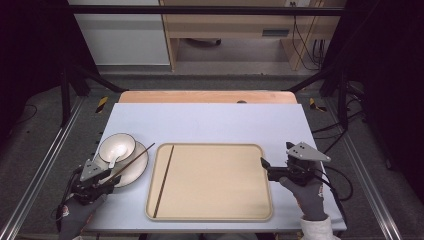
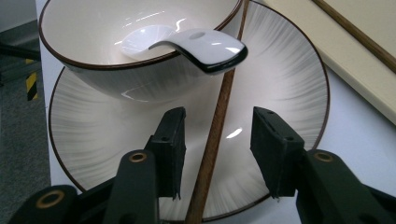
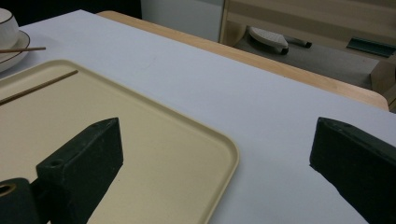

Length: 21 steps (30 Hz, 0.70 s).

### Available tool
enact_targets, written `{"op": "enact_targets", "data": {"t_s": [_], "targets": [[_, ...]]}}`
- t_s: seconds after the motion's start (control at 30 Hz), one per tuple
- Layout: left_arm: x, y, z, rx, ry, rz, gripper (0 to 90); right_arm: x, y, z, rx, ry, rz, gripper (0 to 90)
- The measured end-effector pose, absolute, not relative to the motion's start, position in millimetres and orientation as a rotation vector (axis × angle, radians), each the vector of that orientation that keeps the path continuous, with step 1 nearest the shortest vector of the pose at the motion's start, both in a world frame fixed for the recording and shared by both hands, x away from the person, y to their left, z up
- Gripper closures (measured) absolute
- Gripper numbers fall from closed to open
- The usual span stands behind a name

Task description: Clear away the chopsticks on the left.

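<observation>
A white bowl (image 1: 116, 146) holding a white spoon (image 2: 196, 44) sits on a brown-rimmed plate (image 1: 131, 170) at the table's left. One brown chopstick (image 2: 215, 126) lies across the plate, leaning by the bowl. My left gripper (image 2: 217, 140) is open just above the plate, one jaw on each side of that chopstick without touching it. A second chopstick (image 1: 164, 181) lies along the left side of the beige tray (image 1: 215, 215). My right gripper (image 1: 265, 165) is open at the tray's right edge; in the right gripper view its jaws straddle the tray's far corner (image 3: 224, 140), holding nothing.
The tray (image 3: 140, 140) lies in the middle of a pale blue table top (image 1: 210, 122), with bare surface beyond it. A wooden edge (image 1: 207, 96) runs along the back. Black frame posts and cables flank both sides.
</observation>
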<state>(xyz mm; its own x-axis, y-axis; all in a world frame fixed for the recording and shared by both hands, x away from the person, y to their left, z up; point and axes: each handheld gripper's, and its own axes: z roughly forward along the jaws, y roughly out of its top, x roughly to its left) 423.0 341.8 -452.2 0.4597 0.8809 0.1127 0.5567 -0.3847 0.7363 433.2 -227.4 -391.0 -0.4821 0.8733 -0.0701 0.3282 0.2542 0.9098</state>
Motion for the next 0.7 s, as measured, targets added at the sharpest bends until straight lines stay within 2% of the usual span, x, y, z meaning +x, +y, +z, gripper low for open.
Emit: {"op": "enact_targets", "data": {"t_s": [0.33,0.7], "targets": [[430.3,337.9,-457.4,2.133,1.184,0.648,72.6,433.3,-226.7,-391.5,1.088,1.945,1.198,2.9],[428.8,335.3,-456.4,2.142,1.161,0.618,82.2,432.9,-226.8,-391.3,1.087,1.947,1.198,2.8]]}}
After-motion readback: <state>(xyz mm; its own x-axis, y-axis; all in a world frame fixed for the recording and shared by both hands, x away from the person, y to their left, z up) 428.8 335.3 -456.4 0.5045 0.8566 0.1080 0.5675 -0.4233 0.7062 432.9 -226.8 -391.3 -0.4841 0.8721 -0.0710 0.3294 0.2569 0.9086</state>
